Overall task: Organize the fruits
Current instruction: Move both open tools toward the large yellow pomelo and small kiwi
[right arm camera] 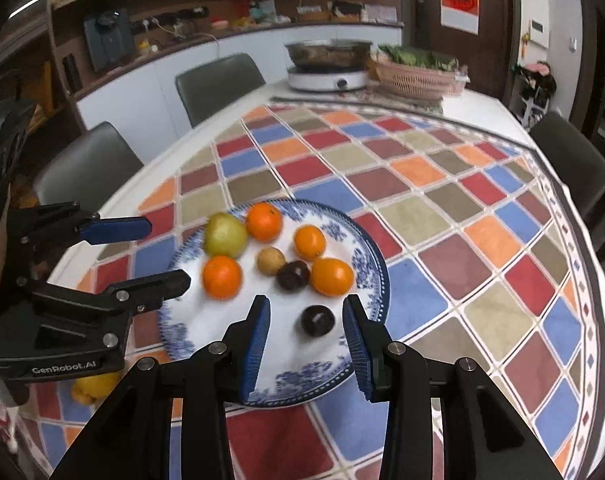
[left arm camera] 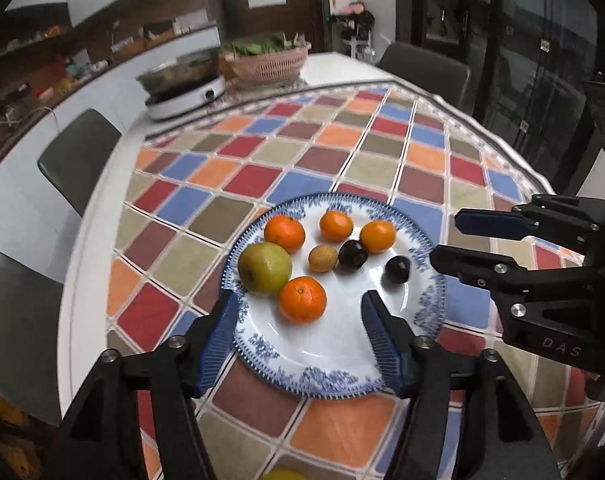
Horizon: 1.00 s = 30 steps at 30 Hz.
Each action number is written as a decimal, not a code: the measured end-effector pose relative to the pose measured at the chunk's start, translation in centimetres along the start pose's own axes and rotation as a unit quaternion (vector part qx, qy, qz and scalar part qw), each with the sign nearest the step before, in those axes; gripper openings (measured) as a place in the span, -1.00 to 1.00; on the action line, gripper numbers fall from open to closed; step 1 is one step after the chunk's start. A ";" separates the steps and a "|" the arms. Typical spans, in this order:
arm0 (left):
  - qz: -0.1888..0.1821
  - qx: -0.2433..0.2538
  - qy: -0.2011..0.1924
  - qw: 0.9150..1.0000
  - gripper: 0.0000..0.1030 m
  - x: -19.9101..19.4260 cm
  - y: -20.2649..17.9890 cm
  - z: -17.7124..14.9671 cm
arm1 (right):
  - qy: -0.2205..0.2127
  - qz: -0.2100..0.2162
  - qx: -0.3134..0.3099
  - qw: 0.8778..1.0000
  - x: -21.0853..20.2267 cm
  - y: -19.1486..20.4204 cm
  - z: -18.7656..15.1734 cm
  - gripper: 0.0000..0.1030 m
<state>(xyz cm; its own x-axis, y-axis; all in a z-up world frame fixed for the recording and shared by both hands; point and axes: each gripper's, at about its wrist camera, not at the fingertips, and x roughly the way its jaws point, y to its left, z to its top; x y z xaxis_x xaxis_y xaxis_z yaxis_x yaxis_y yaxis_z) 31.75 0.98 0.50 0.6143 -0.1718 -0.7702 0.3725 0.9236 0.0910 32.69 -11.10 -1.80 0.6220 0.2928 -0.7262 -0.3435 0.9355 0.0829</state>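
Blue-padded jaws of the left gripper [left arm camera: 298, 336] fill the bottom of its view, spread apart and empty above the near rim of the blue-patterned plate [left arm camera: 330, 388]. On the plate, mid-frame, lie four oranges [left arm camera: 302, 299], a green pear [left arm camera: 265, 268], a small brown fruit [left arm camera: 323, 258] and two dark plums [left arm camera: 397, 270]. Jaws of the right gripper [right arm camera: 305, 330] stand released, a plum [right arm camera: 317, 320] below them untouched, on the chequered worktop [right arm camera: 442, 208].

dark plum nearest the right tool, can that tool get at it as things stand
Probably yes. The dark plum lies alone on the plate, clear of the other fruit, and the right tool hangs just above it with open jaws either side in the right wrist view. Nothing sits between them.
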 end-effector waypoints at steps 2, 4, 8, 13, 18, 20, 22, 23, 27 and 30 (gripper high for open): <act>0.010 0.002 -0.015 1.000 0.32 -1.7 -0.1 -0.3 | -0.016 0.003 -0.007 1.000 -1.5 0.7 0.1 -0.25; 0.019 0.006 -0.023 1.000 0.33 -3.1 -0.2 -0.5 | -0.027 0.005 -0.015 1.000 -2.7 1.4 0.2 -0.25; 0.032 0.009 -0.046 0.998 0.40 -6.3 -0.7 -1.3 | -0.050 0.011 -0.031 0.998 -5.2 2.8 0.1 -0.25; 0.045 -0.008 -0.072 0.996 0.47 -9.6 -0.8 -2.6 | -0.072 0.021 -0.042 0.996 -8.0 4.5 -0.3 -0.25; 0.052 -0.024 -0.083 0.995 0.49 -11.8 -0.8 -4.6 | -0.082 0.032 -0.052 0.995 -9.7 6.1 -1.1 -0.25; 0.058 -0.032 -0.086 0.994 0.50 -12.7 -0.7 -5.7 | -0.084 0.037 -0.056 0.994 -10.2 6.8 -1.5 -0.25; 0.065 -0.038 -0.088 0.993 0.53 -13.4 -0.6 -6.8 | -0.086 0.042 -0.060 0.994 -10.6 7.5 -1.9 -0.25; 0.069 -0.043 -0.090 0.993 0.53 -13.8 -0.5 -7.5 | -0.086 0.042 -0.061 0.994 -10.7 7.8 -2.2 -0.23; 0.079 -0.061 -0.090 0.991 0.56 -14.8 0.0 -9.6 | -0.089 0.041 -0.065 0.993 -11.1 9.2 -3.3 -0.03; 0.082 -0.079 -0.086 0.990 0.56 -15.3 0.5 -11.3 | -0.083 0.048 -0.074 0.993 -10.9 10.5 -4.1 -0.03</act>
<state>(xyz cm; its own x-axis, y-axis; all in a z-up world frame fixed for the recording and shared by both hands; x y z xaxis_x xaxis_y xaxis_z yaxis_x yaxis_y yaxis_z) 14.69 7.98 5.14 0.7718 -0.0585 -0.6332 0.1528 0.9836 0.0953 19.46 -5.24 4.19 0.6839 0.4195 -0.5969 -0.4989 0.8659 0.0369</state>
